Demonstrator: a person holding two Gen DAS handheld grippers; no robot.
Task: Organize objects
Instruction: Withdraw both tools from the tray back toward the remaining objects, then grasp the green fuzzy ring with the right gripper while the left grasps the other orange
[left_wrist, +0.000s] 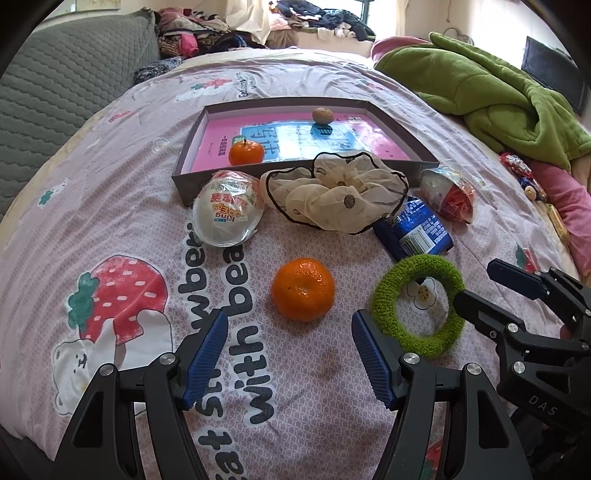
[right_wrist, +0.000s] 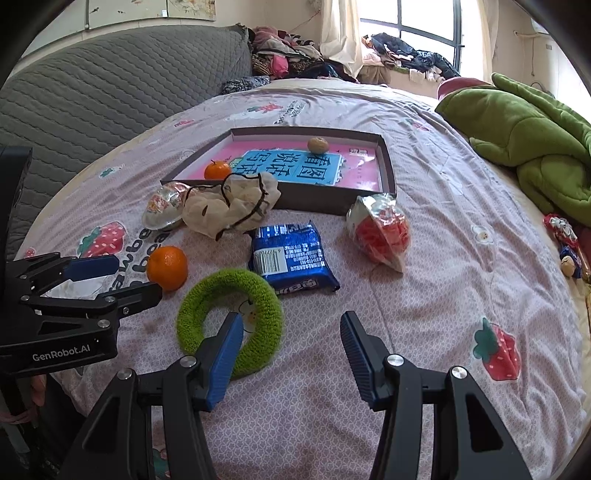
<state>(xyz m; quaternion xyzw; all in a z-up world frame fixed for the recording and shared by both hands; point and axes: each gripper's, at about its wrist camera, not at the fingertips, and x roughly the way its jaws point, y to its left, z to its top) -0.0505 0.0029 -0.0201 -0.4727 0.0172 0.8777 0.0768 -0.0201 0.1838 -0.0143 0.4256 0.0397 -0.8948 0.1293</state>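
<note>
An orange (left_wrist: 303, 288) (right_wrist: 167, 267) lies on the pink strawberry bedsheet, just ahead of my left gripper (left_wrist: 289, 315) (right_wrist: 136, 275), whose jaws stand open and empty. A green fuzzy ring (left_wrist: 424, 341) (right_wrist: 236, 282) lies to its right. My right gripper (right_wrist: 290, 319) (left_wrist: 474, 280) is open over it, one finger above the hole and the other outside the rim over bare sheet. Behind stands a shallow box (left_wrist: 184, 184) (right_wrist: 325, 199) holding a pink book, a small orange (left_wrist: 246, 152) (right_wrist: 217, 170) and a brown fruit (left_wrist: 323, 115) (right_wrist: 317, 144).
Between the box and the grippers lie a cream scrunchie (left_wrist: 332, 195) (right_wrist: 229, 206), a blue packet (left_wrist: 417, 229) (right_wrist: 291, 254), a wrapped egg toy (left_wrist: 229, 210) (right_wrist: 164, 206) and a red-and-white wrapped egg (left_wrist: 450, 192) (right_wrist: 380, 229). A green blanket (left_wrist: 480, 92) (right_wrist: 524, 147) lies right, a grey quilted cushion (left_wrist: 74, 92) left.
</note>
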